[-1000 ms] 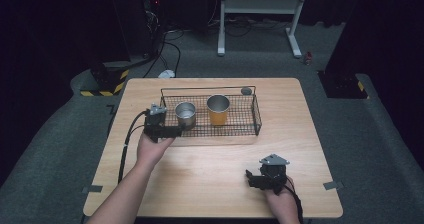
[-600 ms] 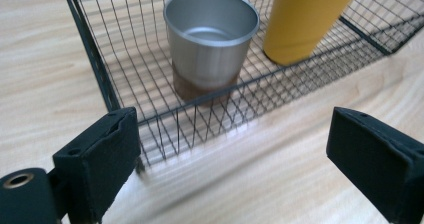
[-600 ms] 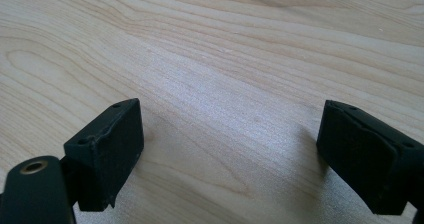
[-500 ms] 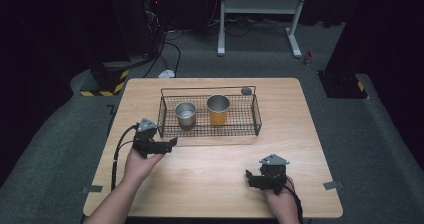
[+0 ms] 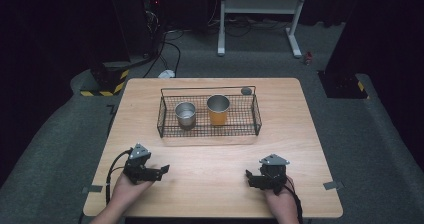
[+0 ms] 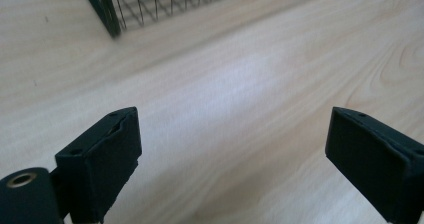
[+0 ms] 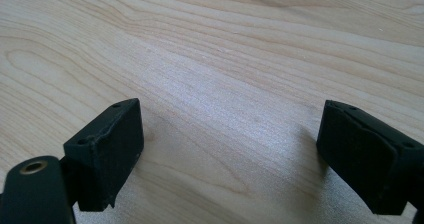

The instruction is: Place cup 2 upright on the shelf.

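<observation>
Cups, one steel [image 5: 185, 114] and one orange [image 5: 218, 109], stand upright side by side in the wire basket [image 5: 257, 119] in the high view, well apart from both grippers at the near edge. The left gripper [image 6: 235, 149], jaws apart after closing slightly, holds nothing above bare table [image 6: 240, 84]. The right gripper [image 7: 230, 149] gapes empty too. The placing seems finished, probably; next comes only rest.

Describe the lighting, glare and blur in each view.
High view: lit wooden table, dark surroundings, slightly soft image. Left gripper view: pale glare on the wood, wire basket corner blurred. Right gripper view: sharper grain, a pale sheen mid-frame, soft shadows by the jaws.
</observation>
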`<state>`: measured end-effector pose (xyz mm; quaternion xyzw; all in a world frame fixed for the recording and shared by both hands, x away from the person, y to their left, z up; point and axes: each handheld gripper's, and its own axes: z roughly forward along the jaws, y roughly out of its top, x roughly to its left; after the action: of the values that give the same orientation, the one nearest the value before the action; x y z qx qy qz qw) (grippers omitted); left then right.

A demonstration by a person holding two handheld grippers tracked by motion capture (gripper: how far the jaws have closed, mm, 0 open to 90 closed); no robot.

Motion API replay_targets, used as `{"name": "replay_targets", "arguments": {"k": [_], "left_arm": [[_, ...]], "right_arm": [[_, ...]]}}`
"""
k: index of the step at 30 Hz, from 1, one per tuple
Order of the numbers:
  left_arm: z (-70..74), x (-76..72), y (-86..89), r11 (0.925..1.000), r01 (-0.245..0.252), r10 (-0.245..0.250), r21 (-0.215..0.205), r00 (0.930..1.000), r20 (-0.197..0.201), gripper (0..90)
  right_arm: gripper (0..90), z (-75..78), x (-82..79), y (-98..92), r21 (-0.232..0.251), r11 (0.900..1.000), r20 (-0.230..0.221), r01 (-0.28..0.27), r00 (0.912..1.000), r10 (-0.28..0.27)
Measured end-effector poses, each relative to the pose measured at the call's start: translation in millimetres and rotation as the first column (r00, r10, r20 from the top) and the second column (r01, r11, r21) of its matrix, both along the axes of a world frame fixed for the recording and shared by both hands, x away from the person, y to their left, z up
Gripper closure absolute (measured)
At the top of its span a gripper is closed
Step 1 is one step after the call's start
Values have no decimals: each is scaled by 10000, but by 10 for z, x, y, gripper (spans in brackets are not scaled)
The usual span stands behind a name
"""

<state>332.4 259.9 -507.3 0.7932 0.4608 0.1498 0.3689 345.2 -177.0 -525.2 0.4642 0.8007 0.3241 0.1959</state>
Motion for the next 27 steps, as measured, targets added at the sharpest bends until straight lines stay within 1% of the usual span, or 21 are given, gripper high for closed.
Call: {"name": "replay_targets", "arguments": {"k": [1,2,4,5,6,7,8,9,10,11,13,19,20,24,27], "left_arm": [[-34,-21,6,10000,19,-19,75,10000,-66,81],[-89,-52,15,9993,90,-86,356,9999,-130,74],[-160,-98,29,9970,187,-172,757,9996,-207,64],[-190,-137,48,9950,248,-259,971,9996,93,54],[-190,-156,61,9922,298,-317,1208,9994,139,56],[-189,-168,74,9910,335,-357,1296,9992,152,52],[-194,-181,105,9900,305,-349,1377,9989,298,41],[-199,-186,137,9893,281,-336,1431,9988,364,33],[-207,-187,155,9908,196,-240,1336,9992,316,22],[-220,-176,189,9935,61,-80,1133,9998,171,7],[-225,-175,211,9935,-207,182,1119,9996,233,2],[-229,-193,220,9934,-235,204,1126,9994,287,2],[-232,-199,218,9939,-252,221,1074,9993,296,2],[-228,-205,223,9934,-212,183,1126,9995,268,2],[-233,-212,217,9938,-299,268,1074,9992,301,3]], "right_arm": [[115,0,0,0,3,10000,-2,0,10000,0],[114,0,0,0,1,10000,0,0,10000,0],[115,0,0,0,3,10000,2,2,10000,-2],[114,0,0,0,4,10000,0,2,10000,-2],[114,0,0,0,3,10000,0,2,10000,-2],[114,0,0,0,5,10000,-1,3,10000,-3],[114,0,0,0,5,10000,-1,2,10000,-2],[115,0,0,0,4,10000,2,-1,10000,1],[114,0,0,0,1,10000,5,0,10000,0],[115,0,-1,1,2,10000,1,6,10000,-6],[116,0,-6,5,9,10000,-4,69,10000,-69],[119,0,-16,18,-17,9999,4,147,9999,-147],[120,0,-16,18,-15,9999,7,146,9999,-146],[120,0,-17,18,-18,9999,10,145,9999,-145],[122,1,-21,21,3,9999,-10,167,9999,-167]]}}
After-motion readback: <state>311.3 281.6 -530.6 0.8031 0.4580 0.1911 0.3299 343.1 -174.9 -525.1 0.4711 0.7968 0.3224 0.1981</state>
